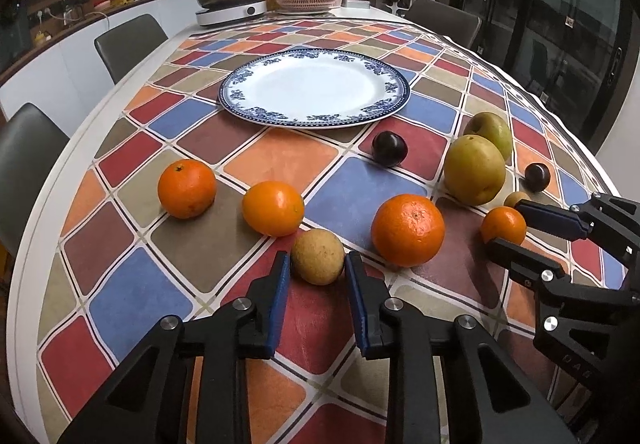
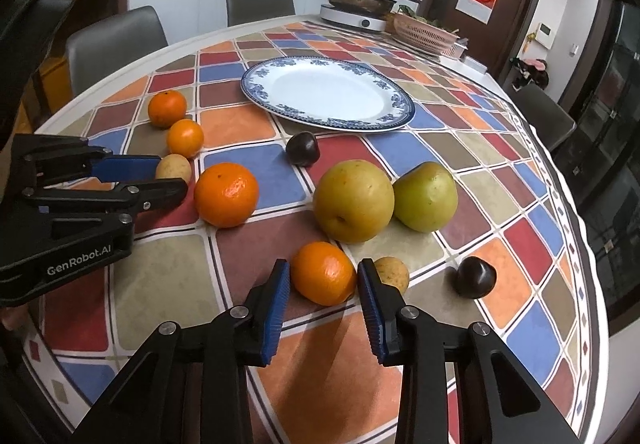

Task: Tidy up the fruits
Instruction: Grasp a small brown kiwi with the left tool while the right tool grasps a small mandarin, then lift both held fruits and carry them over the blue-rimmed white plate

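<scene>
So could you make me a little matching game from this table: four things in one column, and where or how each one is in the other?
Things:
1. plate
2. tan fruit
3. small orange
4. dark plum nearest the plate

Places:
A. between the fingers of the right gripper
B. between the fingers of the left gripper
C. bare, no fruit on it
D. loose on the tablecloth, no gripper around it

Pairs: 1-C, 2-B, 3-A, 4-D
</scene>
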A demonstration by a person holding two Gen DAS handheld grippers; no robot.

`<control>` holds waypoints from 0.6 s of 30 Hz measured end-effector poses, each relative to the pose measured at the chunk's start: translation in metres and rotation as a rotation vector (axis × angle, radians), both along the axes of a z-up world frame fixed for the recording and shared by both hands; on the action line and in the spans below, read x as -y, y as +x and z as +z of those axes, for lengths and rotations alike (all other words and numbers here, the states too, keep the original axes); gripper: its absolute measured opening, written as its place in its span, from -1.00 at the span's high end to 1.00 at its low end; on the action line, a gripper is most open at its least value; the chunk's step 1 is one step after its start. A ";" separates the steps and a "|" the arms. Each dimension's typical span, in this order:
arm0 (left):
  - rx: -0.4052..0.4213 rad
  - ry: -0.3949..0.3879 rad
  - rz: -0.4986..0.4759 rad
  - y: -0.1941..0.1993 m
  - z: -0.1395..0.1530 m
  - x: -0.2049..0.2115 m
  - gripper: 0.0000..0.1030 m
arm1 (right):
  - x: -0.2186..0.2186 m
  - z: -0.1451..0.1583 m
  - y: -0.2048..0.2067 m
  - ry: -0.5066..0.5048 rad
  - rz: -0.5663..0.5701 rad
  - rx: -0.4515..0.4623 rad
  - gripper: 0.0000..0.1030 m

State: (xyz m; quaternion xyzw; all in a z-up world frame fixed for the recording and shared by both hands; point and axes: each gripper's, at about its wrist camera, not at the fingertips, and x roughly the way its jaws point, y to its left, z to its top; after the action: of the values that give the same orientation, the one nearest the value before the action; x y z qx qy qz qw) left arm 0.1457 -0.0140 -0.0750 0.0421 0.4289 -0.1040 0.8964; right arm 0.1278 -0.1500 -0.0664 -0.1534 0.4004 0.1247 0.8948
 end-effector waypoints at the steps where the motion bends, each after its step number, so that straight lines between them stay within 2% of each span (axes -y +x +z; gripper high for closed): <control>1: 0.006 0.000 0.000 -0.001 0.002 0.000 0.45 | 0.001 0.002 0.000 0.014 0.001 0.002 0.31; 11: 0.073 -0.009 -0.010 -0.014 0.030 0.005 0.45 | 0.009 0.028 -0.001 0.110 0.028 0.045 0.31; 18: 0.114 -0.007 -0.015 -0.016 0.051 0.009 0.46 | 0.019 0.043 0.014 0.220 0.032 0.006 0.31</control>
State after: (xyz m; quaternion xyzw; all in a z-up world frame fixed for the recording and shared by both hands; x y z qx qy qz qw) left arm 0.1301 -0.0227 -0.0243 0.0479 0.3763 -0.1099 0.9187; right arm 0.1419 -0.1694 -0.0235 -0.0609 0.3789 0.1816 0.9054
